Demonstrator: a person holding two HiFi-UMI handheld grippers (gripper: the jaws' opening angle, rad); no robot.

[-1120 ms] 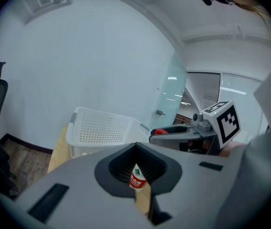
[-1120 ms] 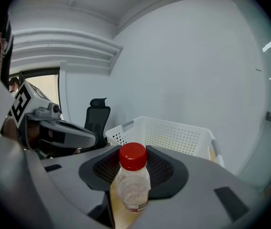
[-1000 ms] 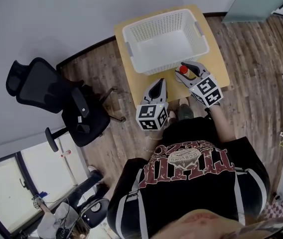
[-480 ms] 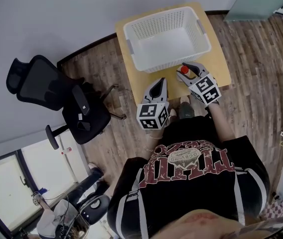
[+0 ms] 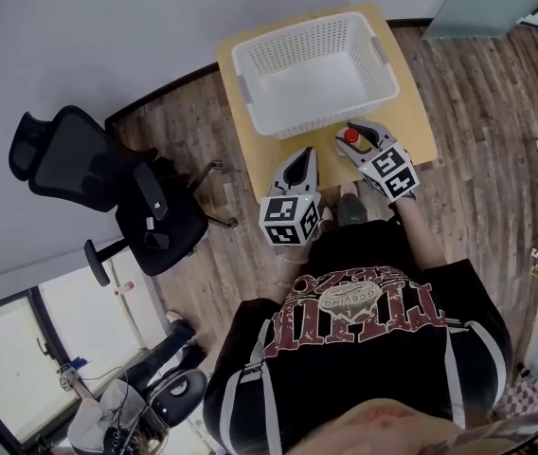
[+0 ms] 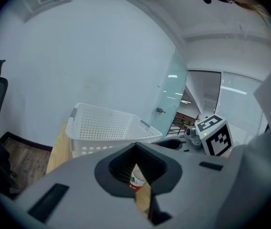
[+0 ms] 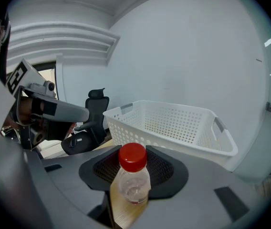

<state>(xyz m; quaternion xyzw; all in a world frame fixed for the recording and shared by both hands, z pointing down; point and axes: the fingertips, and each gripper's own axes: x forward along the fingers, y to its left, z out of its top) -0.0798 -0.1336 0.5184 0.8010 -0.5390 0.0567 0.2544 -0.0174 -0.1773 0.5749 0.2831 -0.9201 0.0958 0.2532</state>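
right gripper view has the red-capped bottle [image 7: 133, 178] standing upright between the fingers of the right gripper [image 5: 354, 133]. its cap is up, and its long axis runs vertical, square to the line of the fingers. the fingers are closed on its clear body below the cap. left gripper view shows the left gripper [image 5: 299, 155] with its fingers drawn in close on a smaller labelled bottle [image 6: 135, 177]. that bottle also looks upright, narrow end up and red and green label low; its cap cannot be made out.

head view places both grippers over the near edge of the wooden bench [image 5: 416, 126], the left one just beside the right. the white basket [image 5: 331, 117] fills the far part of the bench, open side up, and its near wall is just beyond the red cap. bare wood shows to the right of the basket and in a narrow band in front of it. wooden floor [image 5: 477, 93] lies on every side, and the office chair [image 5: 70, 164] stands well apart to the left.
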